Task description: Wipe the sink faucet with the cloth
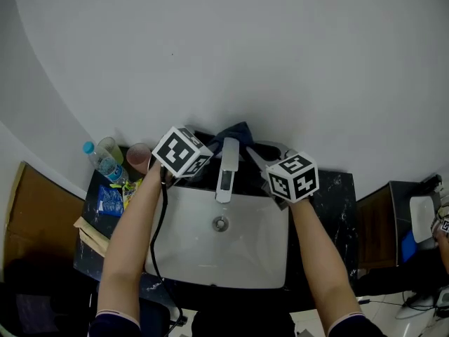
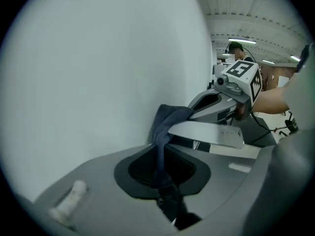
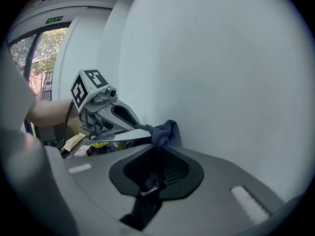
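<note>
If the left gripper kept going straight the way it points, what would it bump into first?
Most likely the dark blue cloth that the left gripper holds, where it loops behind the flat silver faucet; the faucet itself sits right beside it. Depth is hard to judge.

Wall point(image 1: 224, 62) close behind faucet point(image 1: 226, 170); basin point(image 1: 245, 258) open; bottle point(image 1: 105, 163), cup point(image 1: 138, 159) crowd left (counter corner)
</note>
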`<state>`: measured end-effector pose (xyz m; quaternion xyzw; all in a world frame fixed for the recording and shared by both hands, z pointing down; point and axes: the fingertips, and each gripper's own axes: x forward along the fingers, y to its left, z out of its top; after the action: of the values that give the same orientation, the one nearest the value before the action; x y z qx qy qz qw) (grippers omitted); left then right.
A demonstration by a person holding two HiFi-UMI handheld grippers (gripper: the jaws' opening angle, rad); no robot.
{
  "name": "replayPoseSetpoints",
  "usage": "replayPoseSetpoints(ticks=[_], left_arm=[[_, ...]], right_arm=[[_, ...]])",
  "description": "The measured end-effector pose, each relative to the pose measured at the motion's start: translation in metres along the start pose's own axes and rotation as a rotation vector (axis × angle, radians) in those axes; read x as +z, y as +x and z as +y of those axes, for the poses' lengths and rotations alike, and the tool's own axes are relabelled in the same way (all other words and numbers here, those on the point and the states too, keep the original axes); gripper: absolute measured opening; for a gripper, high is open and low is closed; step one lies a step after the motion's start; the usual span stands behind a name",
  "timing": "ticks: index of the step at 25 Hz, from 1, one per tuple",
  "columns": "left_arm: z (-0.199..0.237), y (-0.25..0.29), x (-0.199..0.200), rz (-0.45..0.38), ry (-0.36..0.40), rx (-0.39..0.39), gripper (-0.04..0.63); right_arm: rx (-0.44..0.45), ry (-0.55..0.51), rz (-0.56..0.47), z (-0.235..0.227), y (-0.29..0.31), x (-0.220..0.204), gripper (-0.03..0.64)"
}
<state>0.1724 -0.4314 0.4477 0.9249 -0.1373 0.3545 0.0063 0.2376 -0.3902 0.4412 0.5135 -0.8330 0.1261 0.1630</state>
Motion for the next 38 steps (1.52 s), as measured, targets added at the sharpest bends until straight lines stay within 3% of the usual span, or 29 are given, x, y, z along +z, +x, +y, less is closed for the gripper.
replayPoseSetpoints(ticks=[7, 11, 15, 17, 20, 21, 24, 26, 28, 30, 33, 36, 38], left_arm=[[-0.004, -0.048, 0.043, -0.111, 0.086, 0.09, 0.048], [-0.022, -0.073, 0.052, -0.156, 0.182, 0.163, 0.063], [-0.053, -0.085, 0.052, -0.194, 0.229, 0.164, 0.17], [-0.07, -0.087, 0.054, -0.208, 0.263, 0.162, 0.187], [-0.091, -0.091, 0.056, -0.215, 0.3, 0.168, 0.162], [-0.097, -0.093, 0.056, -0.218, 0.299, 0.165, 0.066], [-0.113, -0.097, 0.05, -0.233, 0.236, 0.12, 0.057], [-0.116, -0.103, 0.045, -0.245, 0.158, 0.12, 0.057], [-0.118, -0.11, 0.038, -0.266, 0.075, 0.151, 0.057], [-0.125, -0.116, 0.032, -0.31, -0.018, 0.173, 0.057], [-0.145, -0.128, 0.024, -0.394, -0.151, 0.186, 0.057], [-0.171, -0.138, 0.017, -0.435, -0.222, 0.221, 0.057], [-0.193, -0.147, 0.013, -0.463, -0.244, 0.25, 0.057]], right_arm=[[-0.013, -0.071, -0.137, 0.016, -0.033, 0.064, 0.038], [0.022, -0.146, -0.205, 0.043, -0.061, 0.089, 0.038], [0.104, -0.235, -0.256, 0.078, -0.085, 0.097, 0.038], [0.158, -0.27, -0.266, 0.096, -0.094, 0.095, 0.038], [0.188, -0.293, -0.263, 0.11, -0.109, 0.086, 0.038], [0.189, -0.29, -0.262, 0.112, -0.115, 0.083, 0.038], [0.187, -0.258, -0.291, 0.117, -0.128, 0.079, 0.051], [0.172, -0.22, -0.323, 0.121, -0.136, 0.077, 0.154], [0.147, -0.178, -0.353, 0.123, -0.147, 0.073, 0.181], [0.111, -0.135, -0.383, 0.122, -0.162, 0.069, 0.162], [0.061, -0.08, -0.422, 0.123, -0.188, 0.061, 0.073], [0.033, -0.057, -0.443, 0.128, -0.218, 0.048, 0.007], [0.021, -0.053, -0.447, 0.136, -0.237, 0.036, 0.006]])
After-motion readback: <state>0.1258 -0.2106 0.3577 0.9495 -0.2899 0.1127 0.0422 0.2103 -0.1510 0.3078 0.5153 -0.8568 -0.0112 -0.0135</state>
